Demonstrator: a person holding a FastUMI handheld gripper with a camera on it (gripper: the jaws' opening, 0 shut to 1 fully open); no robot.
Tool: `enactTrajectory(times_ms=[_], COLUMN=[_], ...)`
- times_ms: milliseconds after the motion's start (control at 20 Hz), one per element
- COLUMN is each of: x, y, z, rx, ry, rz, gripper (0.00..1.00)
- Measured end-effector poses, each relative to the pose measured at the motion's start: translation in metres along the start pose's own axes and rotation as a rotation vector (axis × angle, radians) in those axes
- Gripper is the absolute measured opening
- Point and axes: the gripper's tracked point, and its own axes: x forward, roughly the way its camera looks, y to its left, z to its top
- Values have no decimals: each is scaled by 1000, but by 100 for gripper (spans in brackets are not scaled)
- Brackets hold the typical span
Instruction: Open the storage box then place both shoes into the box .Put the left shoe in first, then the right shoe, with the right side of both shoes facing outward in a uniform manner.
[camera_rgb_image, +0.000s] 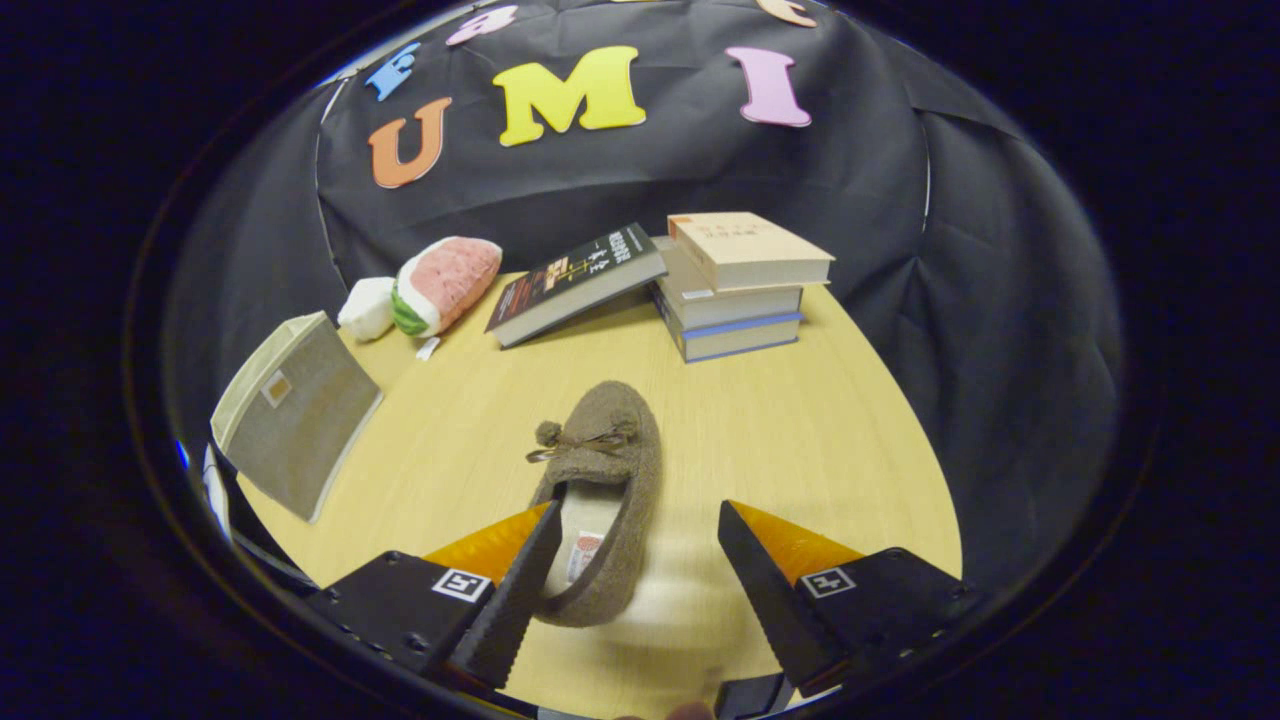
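Observation:
A brown fuzzy slipper (605, 470) with a small bow and pompoms lies on the wooden table (800, 440), toe pointing away from me. Its heel end reaches in between my fingers, close to the left finger (520, 590). My gripper (640, 530) is open, with a wide gap and no finger pressing on the shoe. The beige fabric storage box (295, 415) stands off to the left of the slipper; its front flap looks shut.
Beyond the slipper, a stack of books (735, 285) sits at the back of the table with a dark book (575, 285) leaning against it. A watermelon-slice plush (430, 285) lies behind the box. Bare tabletop lies to the right of the shoe.

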Motion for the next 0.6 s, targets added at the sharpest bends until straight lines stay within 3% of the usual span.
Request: enactTrajectory(times_ms=[100,200,350,400,600], x=[14,26,36,39,45], y=[-1,-6,-4,-2,-3], z=[-6,-8,-7,-9,-8], rx=[31,58,63,61,82], ry=[42,71,98,113,139], rz=[4,-8,-7,1,-23], gripper=[94,83,58,58,26])
